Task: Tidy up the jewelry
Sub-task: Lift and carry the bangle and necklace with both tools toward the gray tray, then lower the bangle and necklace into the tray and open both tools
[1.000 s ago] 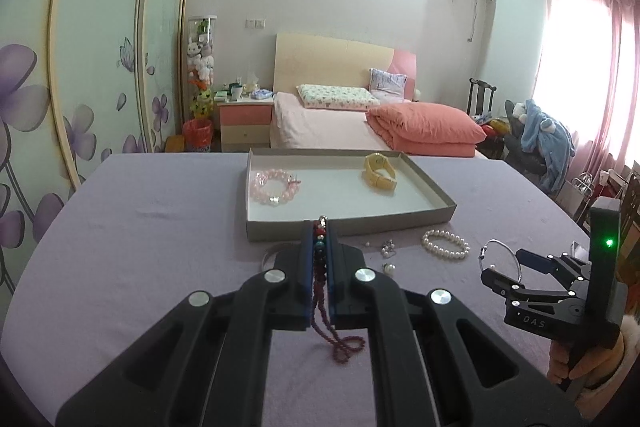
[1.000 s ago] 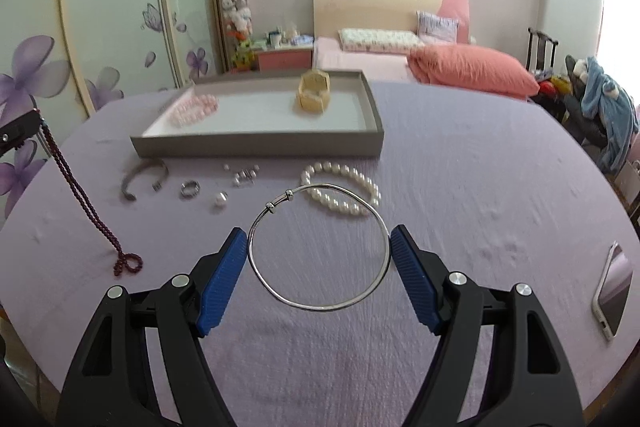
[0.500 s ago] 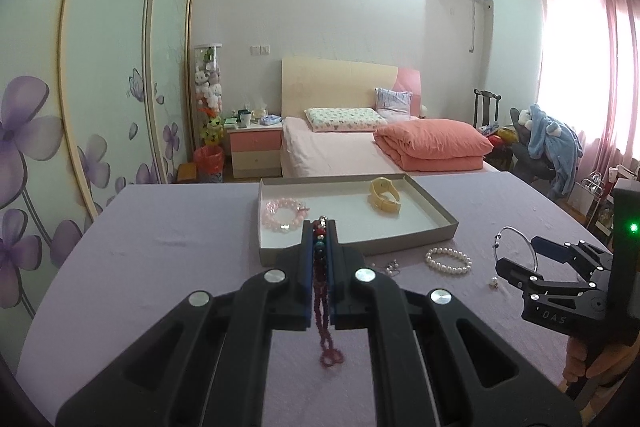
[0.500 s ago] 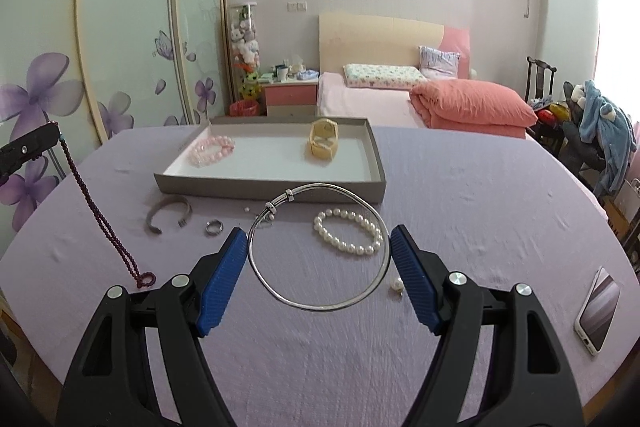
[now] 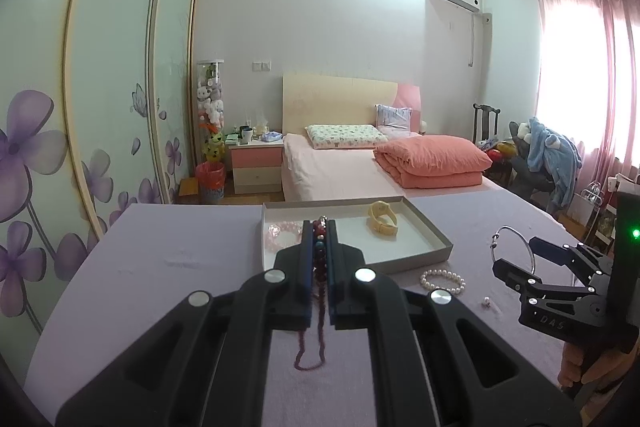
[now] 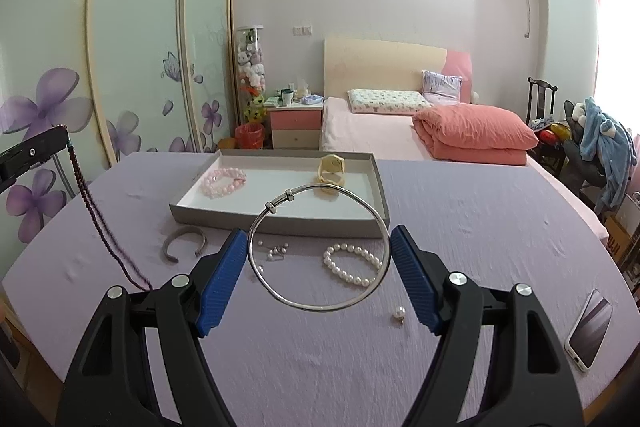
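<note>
- Lilac cloth covers the table, with a bed beyond it.
- Left gripper is clamped narrow on a dark red beaded necklace — its loop dangles to the cloth.
- Right gripper pinches a thin silver bangle between blue pads, raised.
- Grey tray, far centre, holds a pink bead bracelet and a yellow one.
- Pearl bracelet lies just near of the tray.
</note>
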Demonstrator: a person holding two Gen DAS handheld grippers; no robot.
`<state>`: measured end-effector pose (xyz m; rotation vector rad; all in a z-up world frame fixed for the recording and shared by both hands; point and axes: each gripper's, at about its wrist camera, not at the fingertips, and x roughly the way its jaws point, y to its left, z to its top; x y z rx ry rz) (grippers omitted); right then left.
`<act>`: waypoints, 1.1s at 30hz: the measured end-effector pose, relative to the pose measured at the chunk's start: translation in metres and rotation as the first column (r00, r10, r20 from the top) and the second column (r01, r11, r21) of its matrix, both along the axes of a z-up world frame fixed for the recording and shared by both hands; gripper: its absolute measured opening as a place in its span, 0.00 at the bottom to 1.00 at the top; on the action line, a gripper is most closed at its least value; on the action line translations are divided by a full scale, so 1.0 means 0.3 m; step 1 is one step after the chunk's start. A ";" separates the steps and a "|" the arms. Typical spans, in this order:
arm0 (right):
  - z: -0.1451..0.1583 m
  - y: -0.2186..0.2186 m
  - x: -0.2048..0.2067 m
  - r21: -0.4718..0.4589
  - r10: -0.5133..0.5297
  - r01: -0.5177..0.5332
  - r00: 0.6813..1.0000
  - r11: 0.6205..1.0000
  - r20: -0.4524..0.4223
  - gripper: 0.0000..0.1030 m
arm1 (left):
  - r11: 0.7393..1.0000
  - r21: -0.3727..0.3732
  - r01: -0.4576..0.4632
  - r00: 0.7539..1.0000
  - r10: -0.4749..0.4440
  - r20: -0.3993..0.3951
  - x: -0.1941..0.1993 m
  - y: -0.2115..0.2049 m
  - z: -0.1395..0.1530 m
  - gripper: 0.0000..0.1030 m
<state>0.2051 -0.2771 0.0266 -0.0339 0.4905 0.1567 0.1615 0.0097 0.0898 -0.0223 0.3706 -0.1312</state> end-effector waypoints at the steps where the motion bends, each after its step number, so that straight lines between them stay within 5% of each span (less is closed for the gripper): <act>1: 0.006 0.000 0.005 0.002 -0.001 0.001 1.000 1.000 0.005 0.71 | 1.000 -0.002 0.000 1.000 0.000 0.002 0.003 -0.001 0.005 0.06; 20: 0.109 0.001 0.393 0.081 -0.097 0.086 0.986 0.993 0.135 0.71 | 1.000 -0.030 -0.004 0.993 0.008 0.116 0.395 -0.033 0.216 0.06; 27: 0.036 0.040 0.553 0.096 -0.123 0.114 0.988 0.989 0.096 0.71 | 0.999 -0.030 -0.015 0.995 0.018 0.095 0.601 -0.046 0.137 0.06; 33: -0.130 0.073 0.701 0.078 -0.133 0.138 0.988 0.987 -0.074 0.72 | 1.000 -0.019 -0.007 1.000 0.007 0.029 0.751 -0.080 0.007 0.06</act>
